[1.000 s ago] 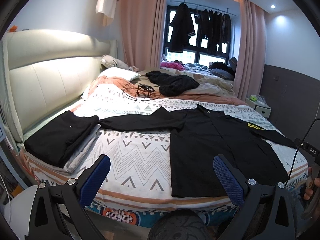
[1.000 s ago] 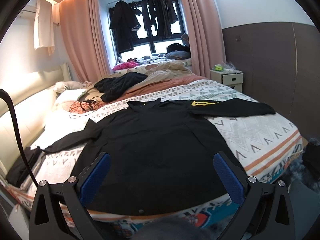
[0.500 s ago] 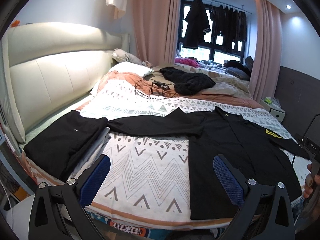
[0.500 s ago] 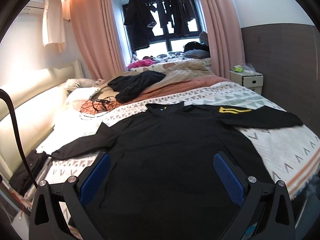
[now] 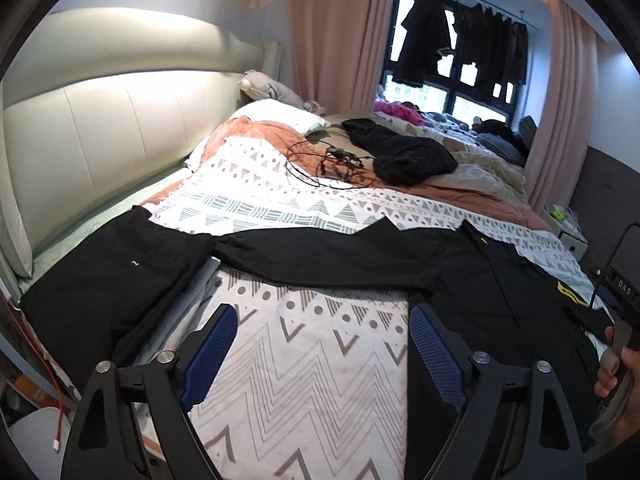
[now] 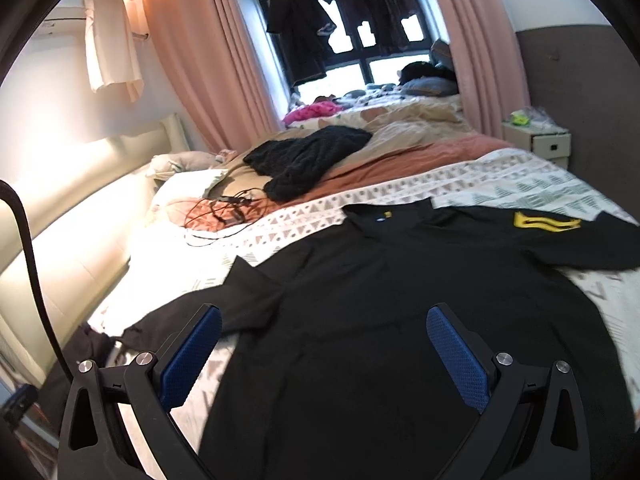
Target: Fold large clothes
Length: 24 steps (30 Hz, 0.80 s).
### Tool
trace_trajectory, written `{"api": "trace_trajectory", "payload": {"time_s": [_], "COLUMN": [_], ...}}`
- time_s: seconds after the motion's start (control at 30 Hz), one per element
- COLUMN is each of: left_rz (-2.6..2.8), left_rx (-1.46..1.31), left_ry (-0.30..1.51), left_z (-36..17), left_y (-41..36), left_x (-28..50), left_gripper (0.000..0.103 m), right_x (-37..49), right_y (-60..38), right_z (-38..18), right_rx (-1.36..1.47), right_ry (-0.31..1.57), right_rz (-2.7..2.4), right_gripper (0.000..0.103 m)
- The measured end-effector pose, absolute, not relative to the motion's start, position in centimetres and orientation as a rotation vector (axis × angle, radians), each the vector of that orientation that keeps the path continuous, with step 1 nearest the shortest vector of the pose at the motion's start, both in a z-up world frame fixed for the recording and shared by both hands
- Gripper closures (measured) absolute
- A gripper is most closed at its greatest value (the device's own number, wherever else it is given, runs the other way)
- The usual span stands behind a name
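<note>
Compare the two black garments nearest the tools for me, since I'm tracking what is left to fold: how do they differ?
The long-sleeved shirt lies spread flat with both sleeves stretched out; the folded garment is a compact rectangle. The shirt rests on the patterned bedspread; the folded one tops a stack by the headboard. The shirt has a yellow sleeve mark, the other a tiny white one. Both are black.

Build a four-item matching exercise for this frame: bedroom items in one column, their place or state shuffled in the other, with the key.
Items
1. long-sleeved black shirt
2. folded black garment
3. tangled cable
4. dark jacket

Place or state
A. hanging at the window
B. spread flat, sleeves out, on the patterned blanket
C. lying beside a crumpled dark knit
D. stacked at the bed edge nearest the headboard

Pairs: 1-B, 2-D, 3-C, 4-A
</note>
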<state>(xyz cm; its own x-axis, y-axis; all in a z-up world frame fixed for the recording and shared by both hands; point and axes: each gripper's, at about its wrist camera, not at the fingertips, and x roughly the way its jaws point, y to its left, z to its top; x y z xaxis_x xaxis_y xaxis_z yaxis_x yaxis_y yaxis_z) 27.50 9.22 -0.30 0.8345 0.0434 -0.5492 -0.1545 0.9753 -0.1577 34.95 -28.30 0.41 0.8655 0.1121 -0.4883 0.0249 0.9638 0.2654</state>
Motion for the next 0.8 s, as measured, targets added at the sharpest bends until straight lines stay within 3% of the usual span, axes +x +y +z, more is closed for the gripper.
{"api": "trace_trajectory", "payload": {"time_s": [0.2,0.43,0.6,0.8], "left_rz": [0.169,0.219,0.259,0.309], "left_rx": [-0.236,-0.244,-0.270,-0.304], "left_ry": [0.603,0.645,0.682,0.762], "left_z": [-0.6,-1.3,-2.8,-6.6], "left_y": [11.9,14.5,16.5,18.6], "left_x": [31.6,36.7,40.5,45.4], "left_gripper": [0.030,0.036,0.037,0.054], "right_x": [40.8,45.9,49.3,52.9], "right_y": [-26.4,-24.8,-24.5,-24.6], "right_z": [-0.6,-2.0,-3.6,-5.9], "right_rx": [0.267,0.269,0.275,0.270], "right_ry": [0.574,0.600,0.654,0.727], "right_rz": [0.086,0.131,0.146,0.140], "right_gripper": [0.001,0.003,0.010,0.025]}}
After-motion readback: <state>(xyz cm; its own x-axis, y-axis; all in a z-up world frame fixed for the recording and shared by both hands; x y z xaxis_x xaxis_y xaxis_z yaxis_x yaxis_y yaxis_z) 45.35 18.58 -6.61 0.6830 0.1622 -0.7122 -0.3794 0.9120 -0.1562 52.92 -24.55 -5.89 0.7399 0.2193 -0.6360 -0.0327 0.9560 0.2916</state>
